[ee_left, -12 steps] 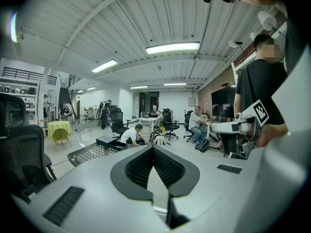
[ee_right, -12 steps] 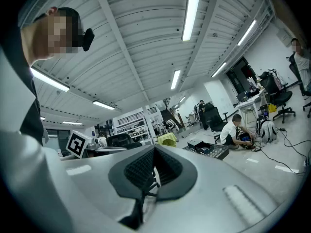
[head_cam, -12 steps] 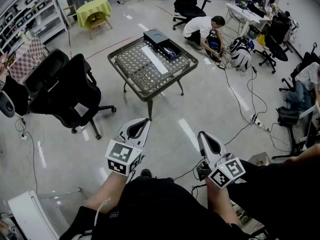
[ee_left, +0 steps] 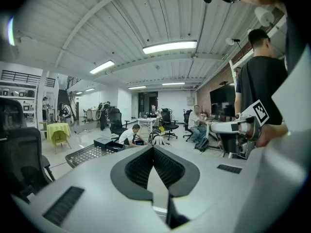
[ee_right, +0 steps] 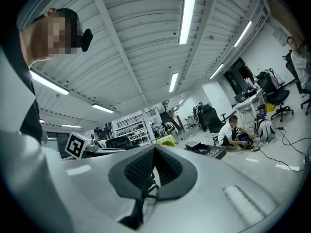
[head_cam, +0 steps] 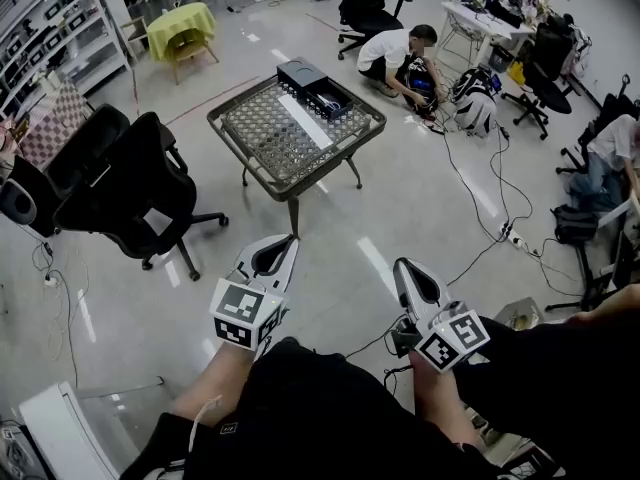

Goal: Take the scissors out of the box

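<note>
A black open box (head_cam: pixel 318 86) stands at the far corner of a low mesh-topped table (head_cam: pixel 262 140), a few steps ahead of me. The scissors cannot be made out from here. A white strip (head_cam: pixel 304 120) lies on the mesh beside the box. My left gripper (head_cam: pixel 291 239) and right gripper (head_cam: pixel 398 265) are held side by side in front of my body, well short of the table. Both are shut with nothing between the jaws. In the left gripper view, the left gripper (ee_left: pixel 153 148) points toward the box (ee_left: pixel 108 143). The right gripper (ee_right: pixel 154 148) has the box (ee_right: pixel 208 151) off to its right.
Two black office chairs (head_cam: pixel 130 183) stand left of the path to the table. A person (head_cam: pixel 392 53) crouches on the floor beyond the table among bags. Cables (head_cam: pixel 480 203) run across the floor at right. A yellow-green covered stool (head_cam: pixel 185 20) and shelves (head_cam: pixel 45 33) are far left.
The head view has shifted slightly, so the table sits a little higher and further left in the picture. Both grippers keep their places and stay shut.
</note>
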